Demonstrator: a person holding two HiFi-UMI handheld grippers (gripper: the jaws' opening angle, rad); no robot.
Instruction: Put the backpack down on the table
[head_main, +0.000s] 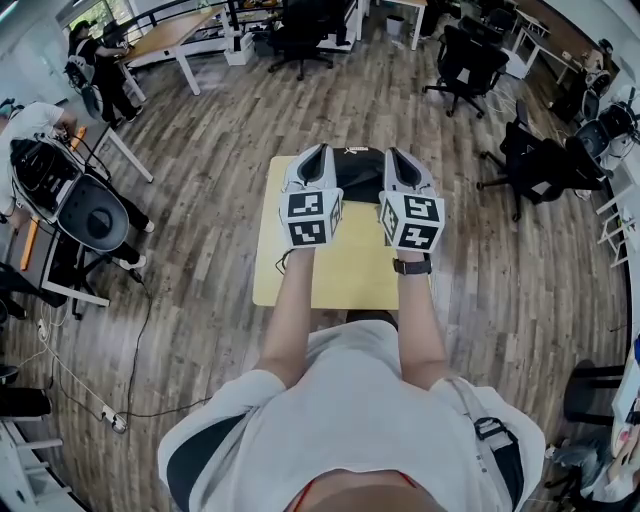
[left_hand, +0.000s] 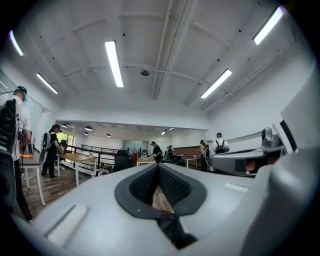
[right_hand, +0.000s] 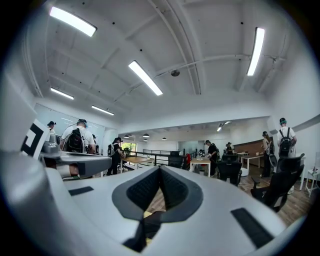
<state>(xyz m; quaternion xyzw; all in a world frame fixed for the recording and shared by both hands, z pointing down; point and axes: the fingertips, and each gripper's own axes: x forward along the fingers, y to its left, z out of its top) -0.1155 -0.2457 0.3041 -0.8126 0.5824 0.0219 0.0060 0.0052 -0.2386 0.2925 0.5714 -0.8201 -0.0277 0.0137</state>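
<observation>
A black backpack (head_main: 358, 170) lies on the far end of the small yellow table (head_main: 330, 275) in the head view. Both grippers are held level, side by side above the table, pointing toward the backpack. The left gripper (head_main: 322, 150) (left_hand: 158, 166) is shut, its fingertips meeting with nothing between them. Just to its right, the right gripper (head_main: 392, 153) (right_hand: 160, 168) is shut and empty too. Neither gripper touches the backpack; their bodies cover its left and right edges. In both gripper views the jaws point across the room above the table.
Wooden floor surrounds the table. Black office chairs (head_main: 468, 68) (head_main: 535, 165) stand to the far right, and a chair and desk (head_main: 90, 215) to the left. A cable (head_main: 130, 360) runs on the floor at left. People stand at desks (left_hand: 80, 158) further off.
</observation>
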